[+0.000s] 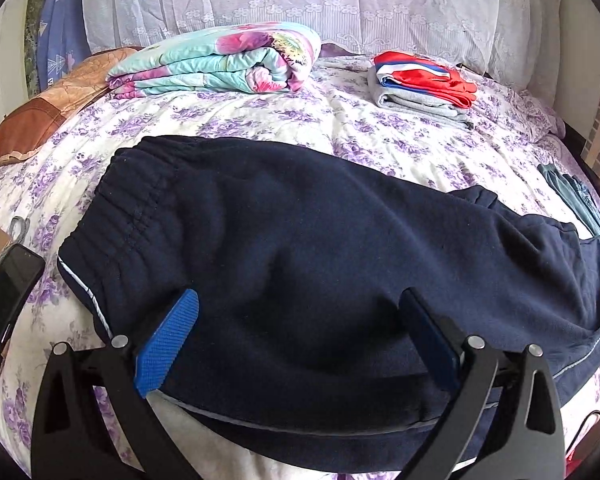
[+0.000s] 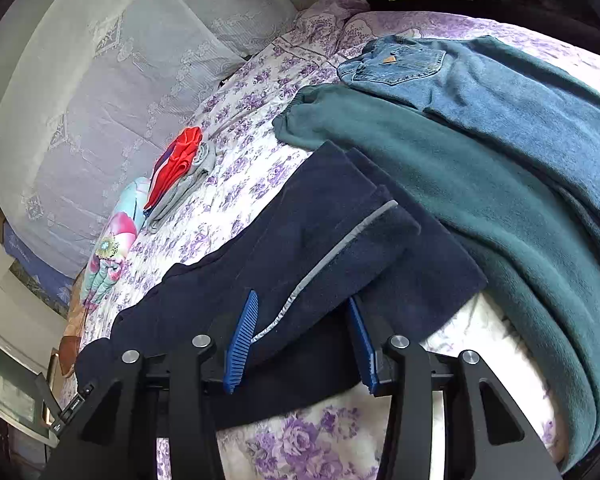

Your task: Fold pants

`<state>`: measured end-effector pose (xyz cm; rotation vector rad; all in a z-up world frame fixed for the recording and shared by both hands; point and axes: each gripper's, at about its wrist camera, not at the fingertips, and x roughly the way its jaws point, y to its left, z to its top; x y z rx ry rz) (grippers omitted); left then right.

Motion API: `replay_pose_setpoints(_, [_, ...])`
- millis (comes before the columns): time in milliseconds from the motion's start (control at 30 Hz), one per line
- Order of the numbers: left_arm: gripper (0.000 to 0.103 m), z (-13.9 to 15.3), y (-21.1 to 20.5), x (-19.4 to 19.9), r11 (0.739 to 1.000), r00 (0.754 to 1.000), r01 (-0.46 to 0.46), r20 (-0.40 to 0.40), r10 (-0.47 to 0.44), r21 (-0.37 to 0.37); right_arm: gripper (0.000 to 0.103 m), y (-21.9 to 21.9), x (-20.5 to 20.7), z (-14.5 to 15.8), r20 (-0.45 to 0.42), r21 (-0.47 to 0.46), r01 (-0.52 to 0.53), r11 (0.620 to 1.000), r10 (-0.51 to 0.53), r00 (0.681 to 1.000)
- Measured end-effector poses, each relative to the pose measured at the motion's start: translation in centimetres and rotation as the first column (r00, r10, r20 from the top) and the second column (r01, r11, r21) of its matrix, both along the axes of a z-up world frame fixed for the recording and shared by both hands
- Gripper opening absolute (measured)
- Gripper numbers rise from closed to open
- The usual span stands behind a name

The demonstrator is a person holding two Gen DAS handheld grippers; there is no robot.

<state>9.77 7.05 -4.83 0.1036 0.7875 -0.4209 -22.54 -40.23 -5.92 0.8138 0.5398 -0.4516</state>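
Note:
Dark navy pants (image 1: 300, 248) with a grey side stripe lie flat across the floral bed, waistband at the left and legs running right. My left gripper (image 1: 300, 300) is open, its blue pads (image 1: 168, 344) wide apart over the near edge of the seat area. In the right wrist view the pants' leg ends (image 2: 340, 232) lie one on the other. My right gripper (image 2: 304, 304) is open, its fingers straddling the striped leg near the cuff.
A folded floral quilt (image 1: 216, 60) and a stack of folded red and grey clothes (image 1: 420, 84) lie at the far side. Green pants (image 2: 480, 184) and blue jeans (image 2: 480, 80) lie right of the navy legs. A phone (image 1: 4, 296) lies at the left edge.

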Motion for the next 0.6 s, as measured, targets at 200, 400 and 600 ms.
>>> replay_pose_setpoints(200, [0.098,0.0,0.3,0.0,1.000,1.000,-0.007,0.000,0.007,-0.013,0.014,0.2,-1.7,1.6,0.090,-0.022,-0.006,1.000,0.008,0.996])
replay_pose_setpoints(400, [0.098,0.1,0.8,0.1,0.999,1.000,-0.007,-0.015,0.007,-0.039,0.029,-0.8,-3.9,-0.4,-0.067,0.032,-0.031,0.999,0.033,0.997])
replay_pose_setpoints(600, [0.098,1.6,1.4,-1.8,0.995,0.999,-0.031,-0.009,0.030,-0.094,0.037,2.8,-5.7,6.8,-0.087,-0.456,0.128,0.881,-0.187,0.979])
